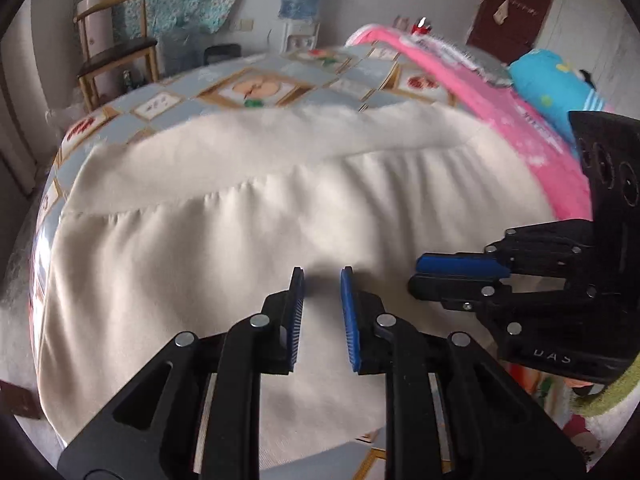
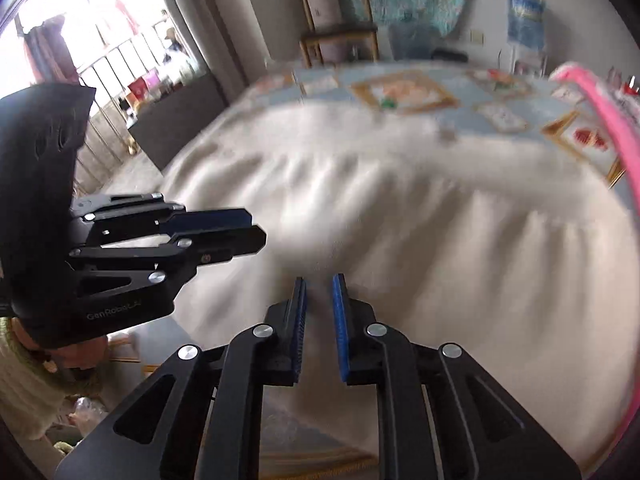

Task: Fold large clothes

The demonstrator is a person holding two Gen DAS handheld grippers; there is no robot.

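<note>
Across the bed (image 1: pixel 256 88), the cream garment (image 1: pixel 248 216) runs crosswise beneath my left gripper (image 1: pixel 322 276) and right gripper (image 2: pixel 320 282), both jaws slightly parted, gripping nothing.

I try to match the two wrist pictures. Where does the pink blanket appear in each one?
Left wrist view: the pink blanket runs as a band from upper centre down to the right edge, beyond the cream garment.
Right wrist view: it is only a thin pink strip along the right edge, curving downward.
Shared landmark: the wooden chair by the far wall, upper left in the left view, top centre in the right view.
</note>
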